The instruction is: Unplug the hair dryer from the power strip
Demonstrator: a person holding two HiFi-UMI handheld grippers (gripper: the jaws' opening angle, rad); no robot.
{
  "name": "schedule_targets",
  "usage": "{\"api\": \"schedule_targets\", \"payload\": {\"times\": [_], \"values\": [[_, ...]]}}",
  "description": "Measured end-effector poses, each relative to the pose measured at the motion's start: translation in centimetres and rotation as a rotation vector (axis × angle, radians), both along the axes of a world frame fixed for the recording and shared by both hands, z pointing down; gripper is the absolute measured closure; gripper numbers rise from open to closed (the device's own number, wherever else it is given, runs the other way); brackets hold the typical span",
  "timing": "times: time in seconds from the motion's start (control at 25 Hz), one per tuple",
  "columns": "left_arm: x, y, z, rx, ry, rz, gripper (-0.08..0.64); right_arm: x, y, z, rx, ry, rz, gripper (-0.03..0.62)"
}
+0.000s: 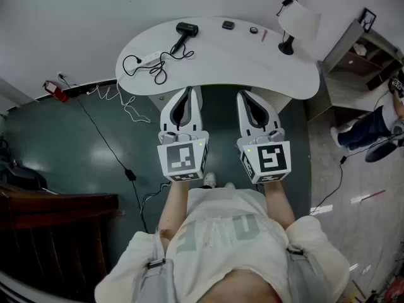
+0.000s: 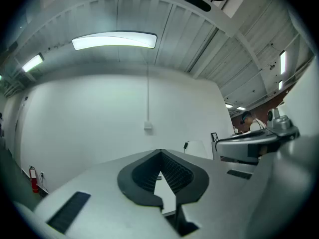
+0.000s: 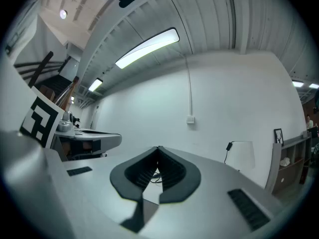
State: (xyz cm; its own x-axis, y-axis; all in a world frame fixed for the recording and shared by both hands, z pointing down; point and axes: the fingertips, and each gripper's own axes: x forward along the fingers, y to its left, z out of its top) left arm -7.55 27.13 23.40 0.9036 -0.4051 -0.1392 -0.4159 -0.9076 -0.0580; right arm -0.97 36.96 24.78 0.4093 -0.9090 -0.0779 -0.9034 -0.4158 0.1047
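Hair dryer (image 1: pixel 184 33) at far edge of tabletop (image 1: pixel 240 65), cord looping to power strip (image 1: pixel 150 59), looks plugged in. Left gripper (image 1: pixel 186 91) and right gripper (image 1: pixel 249 96) both clenched, empty, short of tabletop. Risk: unbraced pull drags light strip; tangled cord tugs dryer.

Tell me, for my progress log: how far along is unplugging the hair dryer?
Nothing looks done: the black hair dryer lies on the white curved table, its black cord apparently in the white power strip. In hand: nothing; left tool and right tool are shut, empty, short of the table. Left: reach in, pull the cord free.
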Motion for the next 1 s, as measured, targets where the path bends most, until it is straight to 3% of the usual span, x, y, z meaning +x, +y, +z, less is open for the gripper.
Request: {"api": "schedule_targets", "payload": {"times": [0.48, 0.76, 1.0], "values": [[0.4, -2.8, 0.2, -0.004, 0.001, -0.006, 0.548, 0.8, -2.4, 1.3, -0.038, -0.024, -0.001, 0.574], [0.6, -6.3, 0.3, 0.003, 0.024, 0.002, 0.548, 1.1, -5.7, 1.7, -0.001, -0.084, -0.023, 0.574], [1.9, -9.1, 0.9, -0.019, 0.036, 0.016, 0.548, 2.4, -6.8, 2.3, -0.063, -0.034, 0.032, 0.574]]}}
